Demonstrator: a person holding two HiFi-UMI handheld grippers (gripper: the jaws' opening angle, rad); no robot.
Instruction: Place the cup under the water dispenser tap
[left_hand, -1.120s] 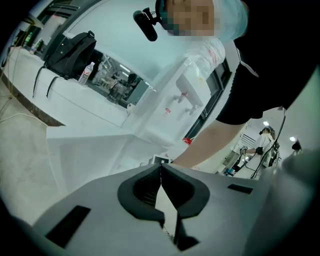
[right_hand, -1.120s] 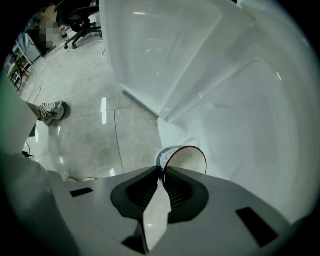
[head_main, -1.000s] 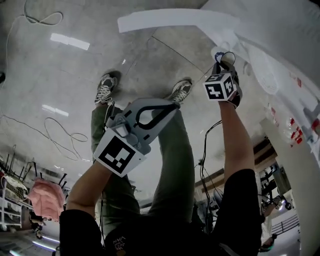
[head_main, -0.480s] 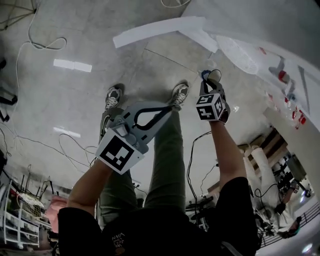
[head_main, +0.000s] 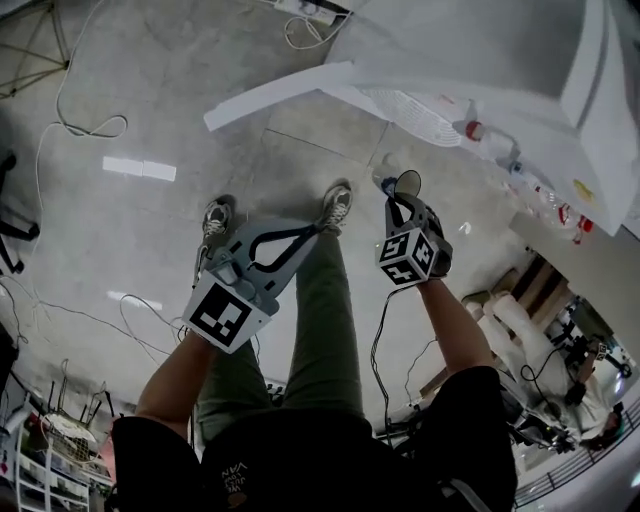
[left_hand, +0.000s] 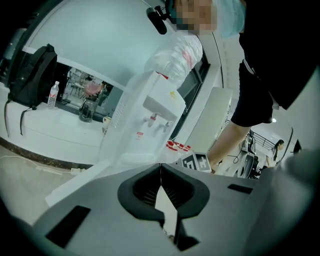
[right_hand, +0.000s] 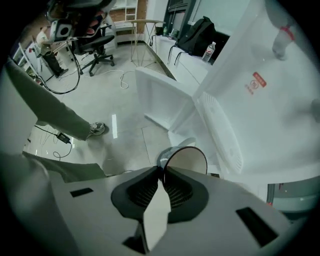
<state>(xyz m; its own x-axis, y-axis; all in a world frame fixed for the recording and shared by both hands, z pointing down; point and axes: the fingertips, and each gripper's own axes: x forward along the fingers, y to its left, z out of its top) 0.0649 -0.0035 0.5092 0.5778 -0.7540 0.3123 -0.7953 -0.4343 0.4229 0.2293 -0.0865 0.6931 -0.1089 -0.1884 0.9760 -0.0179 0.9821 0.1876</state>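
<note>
Cup (right_hand: 186, 159) hangs in the air, its rim pinched between the closed tips of the right gripper (right_hand: 161, 170), which points steeply down. It looks clear with a dark rim, and its mouth is tilted toward that gripper's camera. From the head view the cup (head_main: 400, 185) is at the front of the right gripper (head_main: 398, 202), above the pale floor (head_main: 150, 110) and near the ribbed drip tray (head_main: 420, 105) of the white water dispenser (head_main: 480, 50), but not touching it. The left gripper (left_hand: 160, 166) has its jaws together with nothing between them. It looks toward the dispenser (left_hand: 150, 107) and its two taps (left_hand: 159, 120).
</note>
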